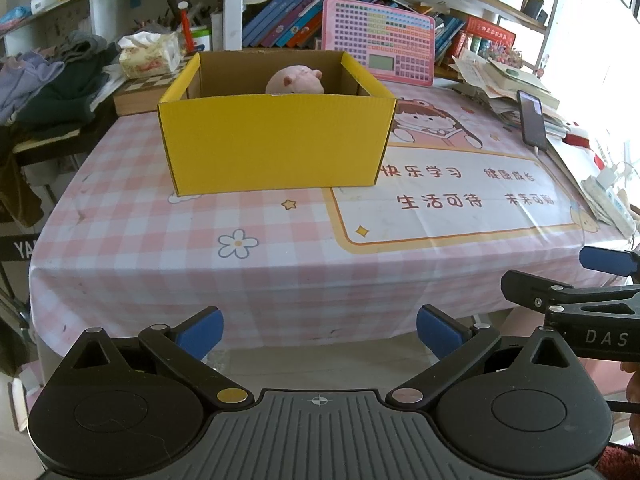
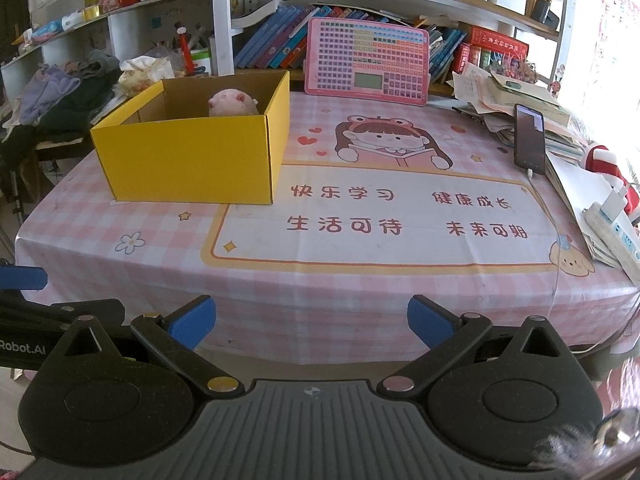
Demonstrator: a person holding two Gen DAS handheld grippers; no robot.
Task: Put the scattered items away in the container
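A yellow cardboard box (image 1: 276, 140) (image 2: 192, 156) stands open-topped on the pink checked tablecloth (image 1: 280, 264) (image 2: 360, 288). Inside it a pink plush toy (image 1: 295, 80) (image 2: 233, 104) shows above the near wall. My left gripper (image 1: 319, 334) hangs wide open before the table's front edge, nothing between its blue pads. My right gripper (image 2: 312, 320) is open too, just off the same edge, and empty. Each gripper's side shows at the rim of the other's view.
A pink keyboard toy (image 1: 378, 40) (image 2: 366, 60) leans against the bookshelf behind. A phone (image 1: 532, 118) (image 2: 530, 140) on a cable, paper stacks and a power strip (image 2: 612, 232) crowd the right edge. Clothes (image 1: 48, 80) and a tissue box (image 1: 150, 54) lie at the left.
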